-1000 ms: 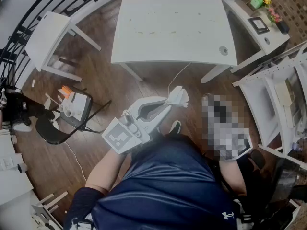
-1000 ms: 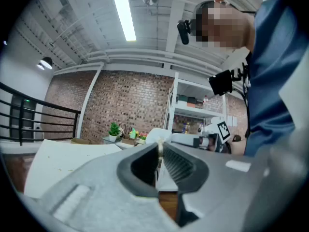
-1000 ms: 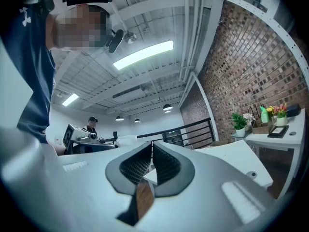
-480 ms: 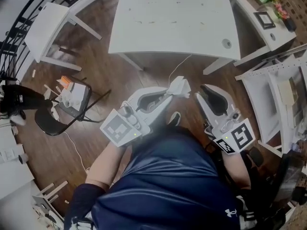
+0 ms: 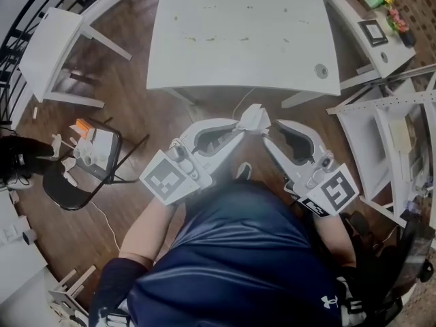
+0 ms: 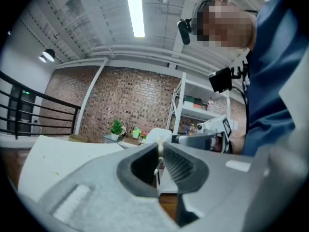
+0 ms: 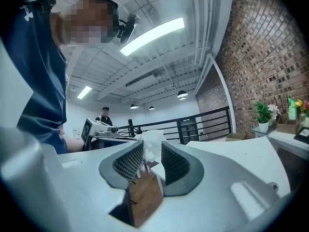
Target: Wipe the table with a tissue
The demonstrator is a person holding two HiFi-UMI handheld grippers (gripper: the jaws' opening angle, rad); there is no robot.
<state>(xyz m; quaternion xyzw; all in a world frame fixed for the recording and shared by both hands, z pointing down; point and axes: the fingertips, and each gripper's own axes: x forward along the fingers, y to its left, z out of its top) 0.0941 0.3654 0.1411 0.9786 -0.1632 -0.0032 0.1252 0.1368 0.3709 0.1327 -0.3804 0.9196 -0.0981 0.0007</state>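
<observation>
White table (image 5: 242,33) across the top of the head view. Right of the table, white shelving (image 5: 392,131). Left of the table, a smaller white stand (image 5: 51,46) and a black chair (image 5: 92,165) loaded with small items. Just short of the table's near edge, left gripper (image 5: 240,129) clamped on the crumpled tissue (image 5: 253,118). Close beside, right gripper (image 5: 271,135), jaws just opening, tissue showing in the gap, unpinched. White cable (image 5: 244,106) dangling below that edge.
</observation>
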